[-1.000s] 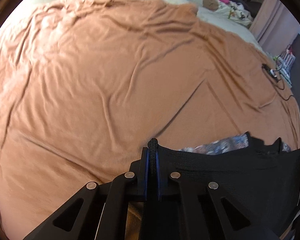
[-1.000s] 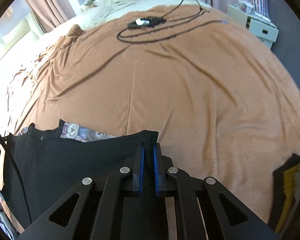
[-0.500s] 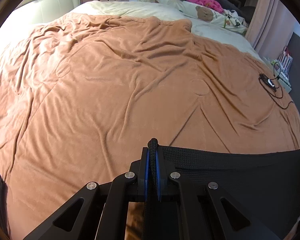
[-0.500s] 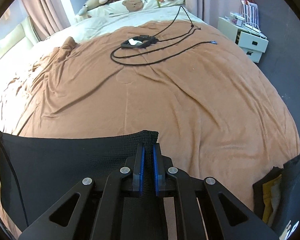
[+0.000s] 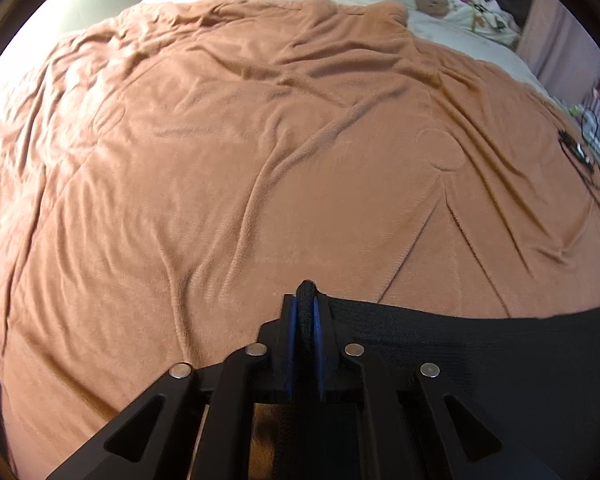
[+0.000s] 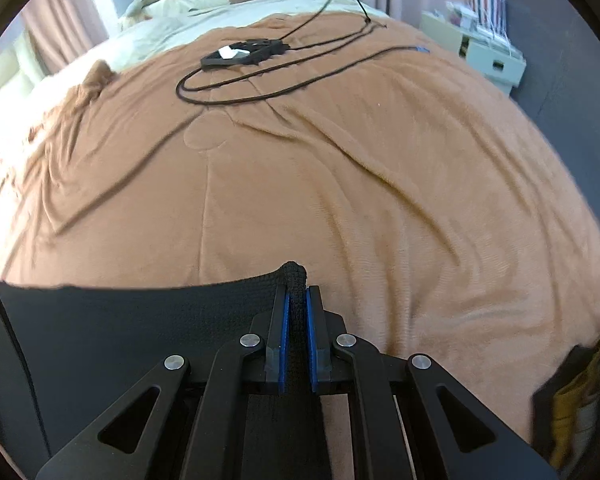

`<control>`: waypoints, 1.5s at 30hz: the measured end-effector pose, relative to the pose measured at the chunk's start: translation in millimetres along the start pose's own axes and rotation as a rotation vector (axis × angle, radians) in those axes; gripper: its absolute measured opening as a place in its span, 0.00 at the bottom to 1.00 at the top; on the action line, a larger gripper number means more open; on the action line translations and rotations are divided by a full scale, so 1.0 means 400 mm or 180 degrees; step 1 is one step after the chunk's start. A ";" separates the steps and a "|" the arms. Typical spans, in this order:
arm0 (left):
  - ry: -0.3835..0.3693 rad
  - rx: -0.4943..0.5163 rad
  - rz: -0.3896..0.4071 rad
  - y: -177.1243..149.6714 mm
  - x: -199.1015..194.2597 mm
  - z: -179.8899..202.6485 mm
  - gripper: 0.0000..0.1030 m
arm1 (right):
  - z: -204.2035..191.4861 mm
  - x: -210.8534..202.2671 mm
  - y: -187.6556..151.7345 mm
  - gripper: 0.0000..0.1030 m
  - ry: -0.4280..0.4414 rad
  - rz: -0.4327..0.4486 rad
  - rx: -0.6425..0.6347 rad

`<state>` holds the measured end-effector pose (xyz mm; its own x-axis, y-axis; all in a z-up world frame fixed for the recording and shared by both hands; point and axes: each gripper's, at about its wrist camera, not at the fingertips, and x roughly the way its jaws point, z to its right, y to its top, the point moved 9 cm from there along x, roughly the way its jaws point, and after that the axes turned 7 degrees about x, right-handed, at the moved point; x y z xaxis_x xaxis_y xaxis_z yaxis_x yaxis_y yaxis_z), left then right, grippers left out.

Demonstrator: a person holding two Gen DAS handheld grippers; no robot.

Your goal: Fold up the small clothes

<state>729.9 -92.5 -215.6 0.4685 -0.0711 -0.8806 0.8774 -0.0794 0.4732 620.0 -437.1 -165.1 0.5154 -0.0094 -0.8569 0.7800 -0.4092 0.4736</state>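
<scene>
A black knit garment [image 5: 480,352] hangs stretched between my two grippers, low over the brown blanket [image 5: 260,160]. My left gripper [image 5: 306,304] holds its left top corner; a bunch of fabric sticks out above the blue pads. The jaws are opening, with the cloth still pinched between them. In the right wrist view my right gripper [image 6: 295,300] holds the other top corner of the black garment [image 6: 140,328]. Those jaws are opening too, with the fabric still between the pads. The garment's top edge runs nearly straight; its lower part is hidden.
The brown blanket [image 6: 340,200] covers the bed. A black device [image 6: 244,52] with looped cables lies far back. Pillows and soft toys [image 5: 432,0] sit at the head. A pile of dark and yellow clothes [image 6: 580,392] lies at the right; a white cabinet [image 6: 484,52] stands beyond.
Both grippers have moved forward and down over the blanket with the garment. Its ragged top edge was pulled straight and now hides the patterned cloth. The gaps between the pads look slightly wider.
</scene>
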 end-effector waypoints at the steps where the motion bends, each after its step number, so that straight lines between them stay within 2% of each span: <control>1: -0.0024 -0.0027 0.0018 0.000 -0.009 -0.002 0.14 | 0.002 -0.003 -0.002 0.12 0.0020 -0.0030 0.0061; 2: -0.0045 -0.0039 0.0036 -0.002 -0.022 -0.004 0.22 | 0.012 -0.007 0.000 0.23 0.0012 -0.0027 0.0077; 3: -0.0062 -0.0037 0.0051 -0.009 -0.041 -0.008 0.27 | 0.016 -0.017 -0.001 0.46 -0.0006 -0.0021 0.0087; 5: -0.0083 -0.0037 0.0072 -0.018 -0.069 -0.013 0.44 | 0.019 -0.053 -0.005 0.65 0.0057 0.0066 0.0109; 9: -0.0169 -0.0095 0.0119 -0.048 -0.151 -0.030 0.48 | 0.016 -0.129 -0.043 0.65 0.0224 0.0044 0.0151; 13: -0.0239 -0.0069 0.0165 -0.081 -0.240 -0.038 0.57 | 0.024 -0.220 -0.082 0.65 0.0310 0.0090 0.0165; 16: -0.0269 -0.0063 0.0233 -0.096 -0.314 -0.051 0.58 | 0.038 -0.285 -0.112 0.65 0.0398 0.0073 0.0174; 19: -0.0293 -0.0072 0.0308 -0.117 -0.397 -0.061 0.66 | 0.048 -0.345 -0.138 0.67 0.0489 0.0047 0.0212; 21: -0.0337 -0.0075 0.0379 -0.133 -0.446 -0.061 0.68 | 0.051 -0.393 -0.158 0.80 0.0587 0.0068 0.0223; 25: -0.0409 -0.0096 0.0516 -0.181 -0.552 -0.050 0.71 | 0.038 -0.510 -0.209 0.92 0.0901 0.0153 0.0183; 27: -0.0474 -0.0110 0.0603 -0.204 -0.608 -0.039 0.78 | 0.047 -0.570 -0.232 1.00 0.1015 0.0220 0.0224; 29: -0.0554 -0.0079 0.0736 -0.230 -0.675 -0.024 0.89 | 0.061 -0.617 -0.252 1.00 0.1078 0.0273 0.0243; 31: -0.0541 -0.0017 0.0871 -0.254 -0.733 -0.015 0.93 | 0.083 -0.675 -0.282 1.00 0.1065 0.0365 0.0234; 37: -0.0465 0.0124 0.1098 -0.339 -0.865 -0.001 0.93 | 0.107 -0.820 -0.380 1.00 0.0995 0.0643 0.0175; 42: -0.0393 0.0234 0.1178 -0.432 -0.947 0.000 0.94 | 0.105 -0.886 -0.455 1.00 0.0944 0.0851 0.0142; 45: -0.0394 0.0262 0.1210 -0.491 -0.982 -0.005 0.99 | 0.107 -0.912 -0.505 1.00 0.0878 0.0938 0.0080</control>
<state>373.9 -47.1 37.3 0.7373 -0.2294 -0.6354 0.6306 -0.1034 0.7692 259.1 -390.1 42.9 0.7942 0.1142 -0.5968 0.5774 -0.4476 0.6828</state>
